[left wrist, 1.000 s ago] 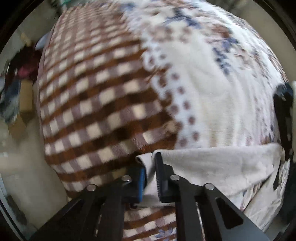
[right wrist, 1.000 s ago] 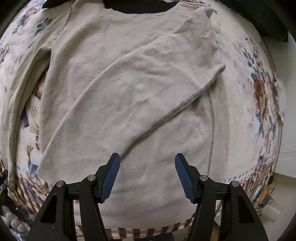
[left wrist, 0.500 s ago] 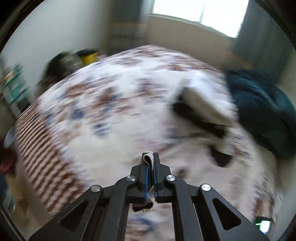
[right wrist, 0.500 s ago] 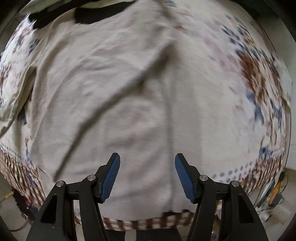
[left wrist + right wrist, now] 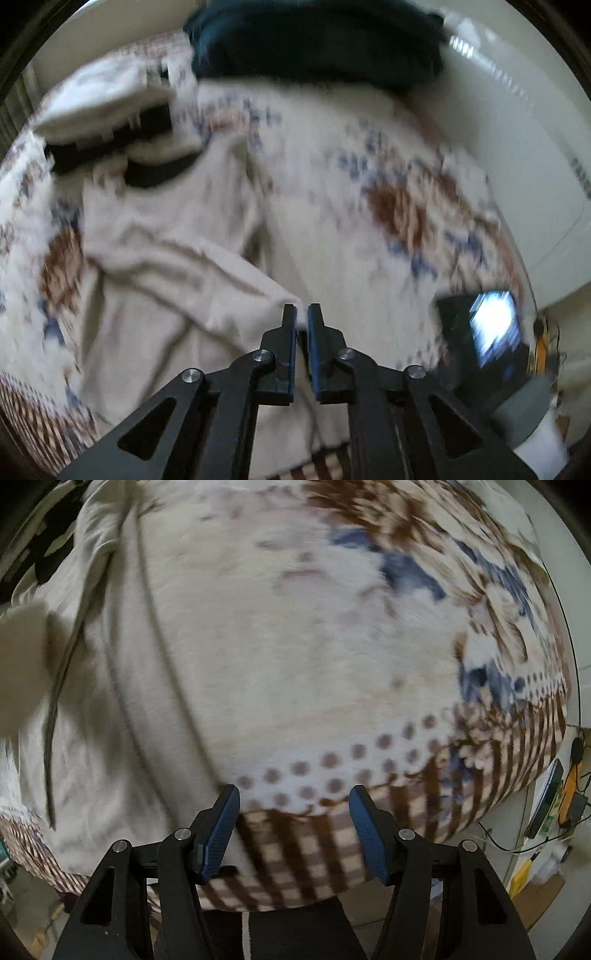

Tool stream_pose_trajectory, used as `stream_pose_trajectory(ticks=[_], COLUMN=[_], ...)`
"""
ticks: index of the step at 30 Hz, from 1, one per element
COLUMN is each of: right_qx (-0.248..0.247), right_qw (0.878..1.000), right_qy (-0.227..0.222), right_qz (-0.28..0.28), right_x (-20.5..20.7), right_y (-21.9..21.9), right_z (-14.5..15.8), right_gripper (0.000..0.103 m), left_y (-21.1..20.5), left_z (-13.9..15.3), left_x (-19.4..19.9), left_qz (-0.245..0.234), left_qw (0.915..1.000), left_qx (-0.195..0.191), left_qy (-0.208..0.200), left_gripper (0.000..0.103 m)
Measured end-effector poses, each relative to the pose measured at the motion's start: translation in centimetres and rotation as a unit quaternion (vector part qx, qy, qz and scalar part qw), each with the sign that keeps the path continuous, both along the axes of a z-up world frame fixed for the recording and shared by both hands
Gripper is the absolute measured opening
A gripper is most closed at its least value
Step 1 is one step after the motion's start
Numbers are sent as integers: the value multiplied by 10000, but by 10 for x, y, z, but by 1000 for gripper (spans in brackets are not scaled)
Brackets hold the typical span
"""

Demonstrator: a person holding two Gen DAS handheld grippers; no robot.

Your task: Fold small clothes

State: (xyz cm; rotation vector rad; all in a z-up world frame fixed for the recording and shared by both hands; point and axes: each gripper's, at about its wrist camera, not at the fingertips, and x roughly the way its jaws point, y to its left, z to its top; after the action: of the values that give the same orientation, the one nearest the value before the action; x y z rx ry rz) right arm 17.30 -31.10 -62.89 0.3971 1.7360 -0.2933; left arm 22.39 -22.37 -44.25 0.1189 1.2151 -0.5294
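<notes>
Left view: my left claw (image 5: 302,314) pinches the cream shirt's (image 5: 155,280) sleeve edge, jaws nearly closed, over the blanket (image 5: 369,236). A thin grip could slip.

Right view: my right claw (image 5: 293,799) gapes empty; the shirt (image 5: 110,709) lies far left, easily missed.

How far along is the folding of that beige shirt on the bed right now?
Early stage. Done: one sleeve already lies folded across the beige shirt on the patterned blanket. In hand: the left gripper is shut on a pinched bit of the shirt's cloth, carrying it over the body. The right gripper is open and empty above the blanket's edge. Left: laying that fold down and folding the body.
</notes>
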Motion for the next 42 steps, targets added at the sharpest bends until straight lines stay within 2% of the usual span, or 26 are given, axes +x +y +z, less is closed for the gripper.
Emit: stream_pose_trajectory(ticks=[2, 3, 4, 5, 6, 7, 10, 13, 15, 17, 18, 19, 20, 21, 24, 28, 31, 32, 33, 34, 36, 37, 39, 40, 41, 42], right_qx=[174, 252, 337, 435, 494, 551, 959, 1402, 1345, 1205, 1186, 1283, 1276, 1224, 1195, 1454, 1363, 1300, 1294, 1325, 1187, 1211, 1275, 1248, 1160, 1039], right_qw=[9998, 9996, 9993, 9987, 9982, 9977, 9925, 9856, 9858, 9877, 9869, 9828, 9819, 9802, 9768, 9675, 9700, 9721, 9729, 9740, 9801, 9811, 9826, 9840, 9865, 9887], right_qy=[-55, -93, -150, -242, -325, -395, -747, -936, -963, -801, -710, -686, -638, -623, -754, -732, -529, -360, -198, 5, 484, 594, 422, 274, -6, -310], right_qz=[-56, -90, -114, -108, -96, -85, -117, -130, -296, -593, -834, -1136, -1246, -1424, -1608, -1934, -1940, -1919, -1908, -1840, -1515, -1384, -1280, -1246, -1156, -1036], right_x=[-11, 1, 0, -1, 7, 41, 69, 82, 82, 79, 76, 73, 69, 66, 50, 13, -26, -35, -45, -50, -49, -49, -39, -34, -27, -19], right_y=[-27, -36, -45, -55, -54, -76, -90, -98, -104, -114, -121, -134, -141, -150, -164, -190, -175, -184, -173, -180, -185, -193, -205, -206, -213, -223], right_z=[5, 5, 10, 16, 20, 27, 42, 48, 43, 33, 30, 28, 22, 30, 53, 97, 120, 118, 107, 95, 69, 65, 75, 84, 103, 126], right_gripper=[64, 64, 64, 64, 64, 64, 64, 64, 64, 64, 54, 24, 11, 7, 5, 4, 4, 4, 4, 4, 7, 7, 15, 34, 45, 65], left_y=[10, 21, 31, 42, 56, 70, 116, 163, 189, 208, 215, 219, 221, 222, 225, 226, 225, 223, 224, 222, 217, 214, 210, 208, 206, 204], left_z=[-12, -17, -18, -19, -19, -18, -23, -46, -62, -74, -80, -84, -89, -94, -101, -101, -97, -95, -92, -88, -79, -73, -58, -52, -45, -38], left_x=[0, 0, 2, 4, 6, 9, 22, 33, 38, 40, 39, 39, 39, 38, 36, 32, 29, 28, 30, 30, 32, 35, 45, 51, 62, 74], left_qz=[82, 196, 275, 390, 557, 716, 1284, 1880, 2184, 2361, 2395, 2406, 2389, 2353, 2250, 2065, 1902, 1838, 1771, 1703, 1572, 1537, 1514, 1512, 1522, 1569], left_qw=[9995, 9991, 9985, 9977, 9968, 9958, 9894, 9753, 9660, 9594, 9578, 9570, 9564, 9565, 9583, 9639, 9678, 9696, 9712, 9726, 9758, 9771, 9795, 9802, 9806, 9808], left_qx=[53, 94, 42, -12, 62, 161, 573, 1096, 1314, 1471, 1504, 1532, 1589, 1619, 1630, 1524, 1475, 1439, 1420, 1427, 1384, 1348, 1239, 1206, 1182, 1128], left_qy=[292, 356, 461, 562, 573, 541, 354, 376, 429, 464, 503, 521, 548, 595, 671, 712, 736, 740, 718, 684, 622, 591, 482, 433, 359, 265], left_gripper=[7, 17, 33, 42, 69, 86, 87, 87, 87, 87, 87, 87, 87, 87, 87, 87, 87, 87, 87, 87, 87, 87, 87, 87, 87, 87])
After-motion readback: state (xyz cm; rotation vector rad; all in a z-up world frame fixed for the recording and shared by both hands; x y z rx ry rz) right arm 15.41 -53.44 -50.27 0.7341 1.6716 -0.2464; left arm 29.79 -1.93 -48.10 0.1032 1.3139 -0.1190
